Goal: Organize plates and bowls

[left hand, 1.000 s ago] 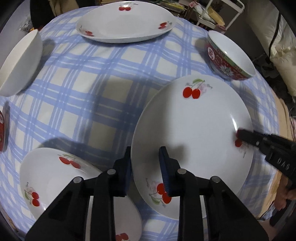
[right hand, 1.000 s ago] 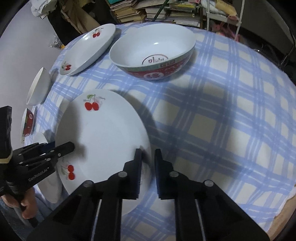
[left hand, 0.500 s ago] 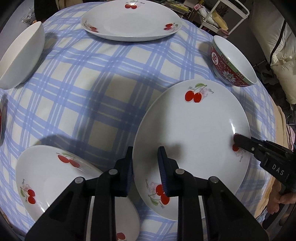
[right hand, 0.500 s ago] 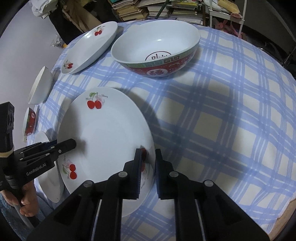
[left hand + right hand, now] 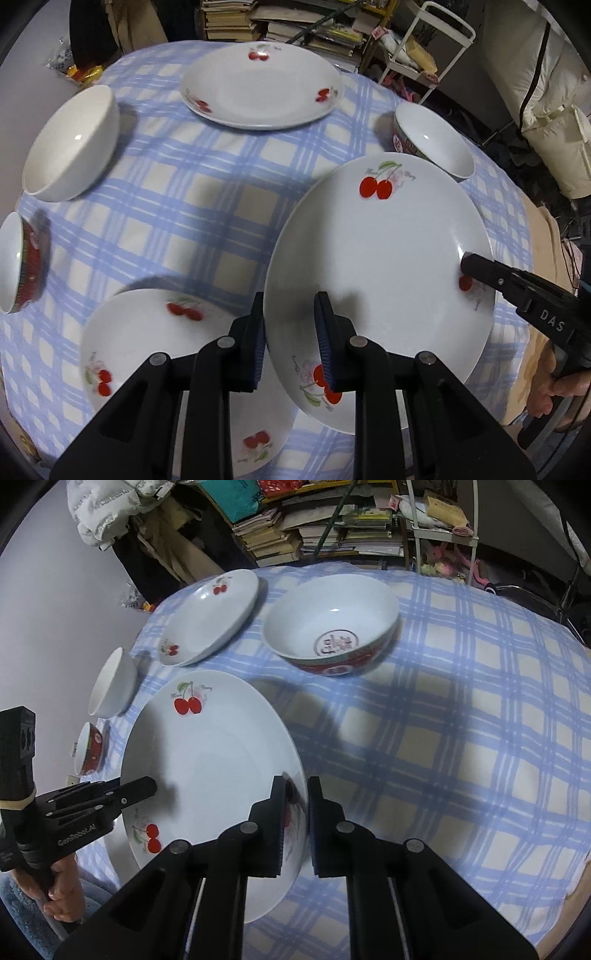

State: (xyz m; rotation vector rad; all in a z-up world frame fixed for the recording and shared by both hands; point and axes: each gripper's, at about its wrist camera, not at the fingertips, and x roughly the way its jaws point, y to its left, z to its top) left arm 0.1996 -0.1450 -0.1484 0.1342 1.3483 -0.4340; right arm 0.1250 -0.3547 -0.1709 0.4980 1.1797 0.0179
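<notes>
gripping the cherry plate (image 5: 380, 258) by opposite rims, our left gripper (image 5: 290, 343) and right gripper (image 5: 295, 819) clamp it narrowly above the checked tablecloth (image 5: 461, 738). only the left view shows a second cherry plate (image 5: 147, 339) beneath; only the right reveals the red bowl's (image 5: 332, 624) printed bottom.

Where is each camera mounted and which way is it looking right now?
Left wrist: on the left gripper, looking steeply down at the tablecloth; own jaws on the cherry plate, right gripper opposite.
Right wrist: on the right gripper, looking down; own jaws, left gripper, a hand.
Shared: held plate, red-patterned bowl.
</notes>
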